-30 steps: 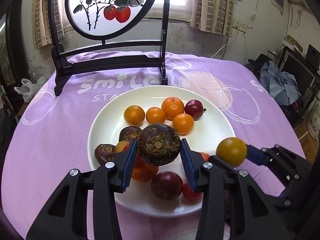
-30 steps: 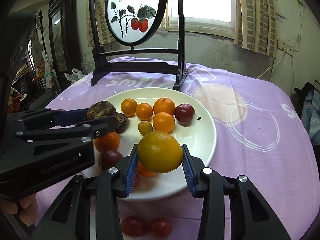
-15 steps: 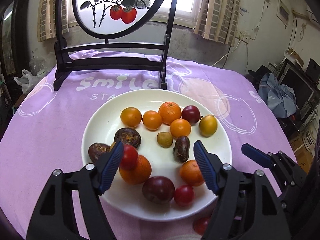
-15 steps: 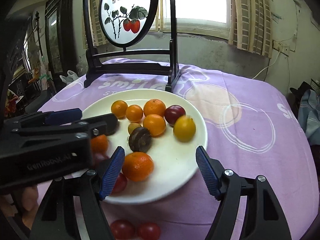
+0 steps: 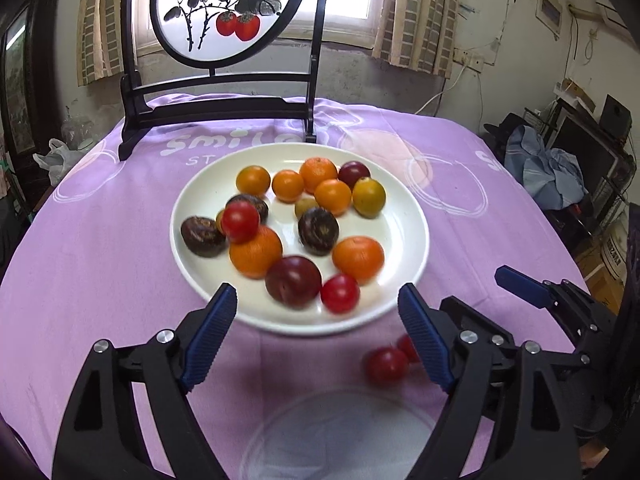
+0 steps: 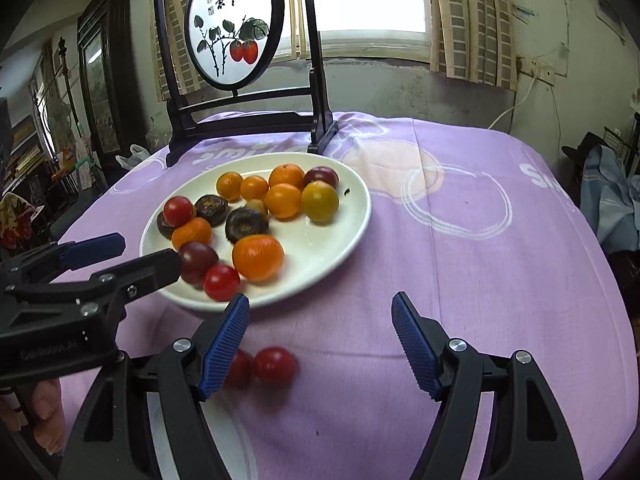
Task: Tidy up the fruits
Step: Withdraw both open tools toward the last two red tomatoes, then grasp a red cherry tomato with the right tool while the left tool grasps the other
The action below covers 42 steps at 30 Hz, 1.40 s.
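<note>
A white plate [image 5: 404, 224] [image 6: 352, 216] on the purple cloth holds several fruits: oranges, red tomatoes, dark purple plums, brown chestnut-like fruits and a yellow-green one [image 5: 369, 197] [image 6: 320, 201]. Two red tomatoes [image 5: 386, 365] [image 6: 275, 365] lie on the cloth just in front of the plate. My left gripper [image 5: 318, 336] is open and empty, at the plate's near rim. My right gripper [image 6: 320, 340] is open and empty over the cloth, right of the tomatoes. The left gripper also shows in the right wrist view [image 6: 120, 256].
A dark wooden stand with a round painted screen [image 5: 224, 12] [image 6: 234, 24] stands at the table's far side behind the plate. A pale circle [image 5: 340, 436] shows on the cloth close under the left gripper. Clutter lies beyond the table's right edge.
Both grippers opened and pulled back from the plate. The brown fruit from the left gripper and the yellow-green fruit from the right now lie on the plate.
</note>
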Motion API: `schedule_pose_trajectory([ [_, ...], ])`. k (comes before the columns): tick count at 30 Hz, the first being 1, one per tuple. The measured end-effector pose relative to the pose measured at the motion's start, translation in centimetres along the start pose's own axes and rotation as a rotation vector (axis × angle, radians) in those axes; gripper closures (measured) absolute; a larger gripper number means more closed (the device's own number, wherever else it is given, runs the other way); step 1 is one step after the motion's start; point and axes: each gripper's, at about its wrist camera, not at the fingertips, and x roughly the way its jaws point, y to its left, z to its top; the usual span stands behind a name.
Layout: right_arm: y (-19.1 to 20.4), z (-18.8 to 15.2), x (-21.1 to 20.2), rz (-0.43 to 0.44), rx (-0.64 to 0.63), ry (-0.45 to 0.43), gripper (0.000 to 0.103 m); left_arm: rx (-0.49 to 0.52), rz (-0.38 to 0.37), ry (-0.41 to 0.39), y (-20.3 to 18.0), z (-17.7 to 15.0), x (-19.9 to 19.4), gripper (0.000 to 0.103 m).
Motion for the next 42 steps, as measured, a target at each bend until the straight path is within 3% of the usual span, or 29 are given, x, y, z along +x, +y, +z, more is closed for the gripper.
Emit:
schedule_pose_trajectory([
  [7, -0.5, -2.2, -0.7, -0.016, 0.006, 0.028, 0.027, -0.012, 0.004, 0.024, -0.1, -2.4, -0.2, 0.018],
  [12, -0.5, -3.3, -0.9, -0.029, -0.004, 0.036, 0.027, -0.02, 0.031, -0.005, 0.4, -4.0, -0.2, 0.018],
  [23, 0.6, -4.2, 0.3, -0.04, -0.071, 0.129, 0.028, -0.027, 0.044, 0.041, 1.6, -4.4, 0.7, 0.015],
  [31, 1.8, -3.8, 2.8, -0.025, -0.093, 0.192, 0.046, -0.037, 0.032, 0.076, 1.7, -4.6, 1.3, 0.015],
  [34, 2.7, -3.0, 3.7, -0.024, -0.129, 0.184, 0.047, -0.051, 0.028, 0.087, 1.9, -4.7, 1.5, 0.015],
  [37, 3.2, -2.8, 3.9, 0.006, -0.15, 0.171, 0.075, -0.058, 0.023, 0.098, 2.1, -4.7, 1.7, 0.015],
  [38, 3.3, -2.9, 3.7, 0.006, -0.159, 0.168, 0.079, -0.058, 0.022, 0.098, 2.1, -4.7, 1.8, 0.015],
  [42, 2.3, -3.0, 2.8, 0.012, -0.12, 0.165, 0.079, -0.05, 0.012, 0.101, 1.9, -4.7, 1.7, 0.015],
])
